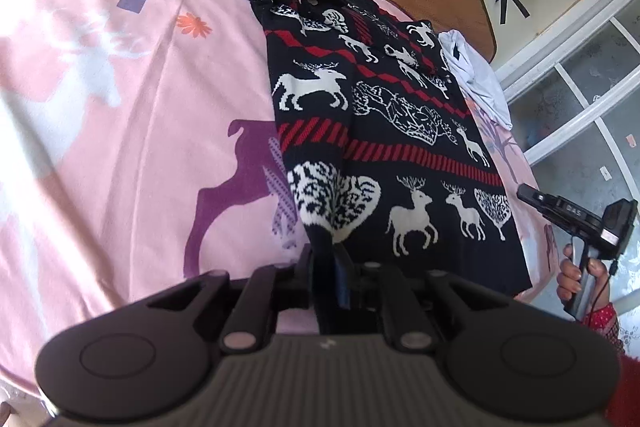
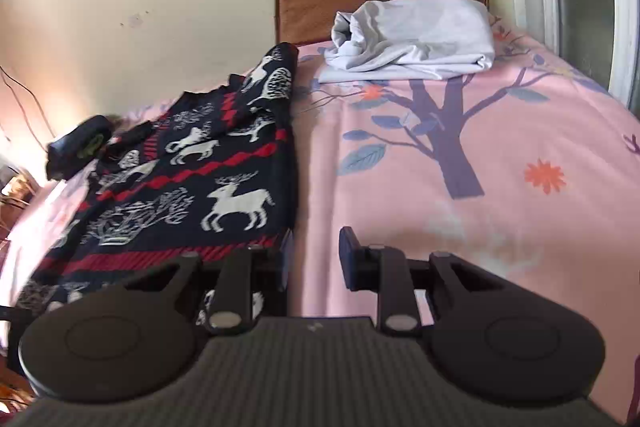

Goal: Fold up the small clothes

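Left gripper (image 1: 326, 267), nearest the lens, is clenched on the near hem corner of the black knitted sweater with white reindeer and red stripes (image 1: 384, 131). Sweater lies on the pink printed bedsheet (image 1: 120, 107), long axis running away from this gripper toward the headboard. Right gripper (image 2: 314, 259): jaws parted, nothing between them, just beside the sweater's edge (image 2: 192, 171), which lies to its left. Judgement: left holds the hem; right must reach left to re-grasp.

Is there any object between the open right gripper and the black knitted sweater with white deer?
Nothing visible. The right gripper is open and empty over the pink printed bedsheet, beside the black knitted deer sweater. The crumpled white cloth lies farther away by the headboard.
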The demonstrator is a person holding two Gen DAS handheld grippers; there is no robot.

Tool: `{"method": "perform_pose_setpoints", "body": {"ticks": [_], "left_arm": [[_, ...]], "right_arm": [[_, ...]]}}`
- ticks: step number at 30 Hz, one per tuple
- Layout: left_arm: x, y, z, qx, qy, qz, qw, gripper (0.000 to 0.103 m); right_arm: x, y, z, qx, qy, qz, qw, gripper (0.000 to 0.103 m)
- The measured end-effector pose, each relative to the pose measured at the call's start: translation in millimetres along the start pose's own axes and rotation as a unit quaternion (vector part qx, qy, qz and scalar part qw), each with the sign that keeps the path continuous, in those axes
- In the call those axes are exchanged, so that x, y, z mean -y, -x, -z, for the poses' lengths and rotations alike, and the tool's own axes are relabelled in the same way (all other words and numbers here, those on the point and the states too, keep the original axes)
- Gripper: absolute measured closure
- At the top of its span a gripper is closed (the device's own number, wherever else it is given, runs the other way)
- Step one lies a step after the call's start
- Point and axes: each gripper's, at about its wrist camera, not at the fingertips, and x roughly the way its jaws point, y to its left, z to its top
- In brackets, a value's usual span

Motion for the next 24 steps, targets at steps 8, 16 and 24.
{"method": "perform_pose_setpoints", "body": {"ticks": [8, 16, 24], "left_arm": [[27.3, 5.3, 16.3, -0.014, -0.055, -0.010, 0.9983, 0.057], [14.1, 15.9, 7.0, -0.018, 0.000, 0.025, 0.9995, 0.096], [-3.7, 19.7, -80.2, 0.106, 0.097, 0.101, 0.9845, 0.095]], "right_arm": [[-11.4, 33.6, 43.8, -0.079, 0.011, -0.084, 0.993, 0.071], [-6.4, 35.6, 59.0, -0.082, -0.032, -0.127, 0.988, 0.094], [4.1, 12.0, -34.8, 0.054, -0.097, -0.177, 0.978, 0.095]]}}
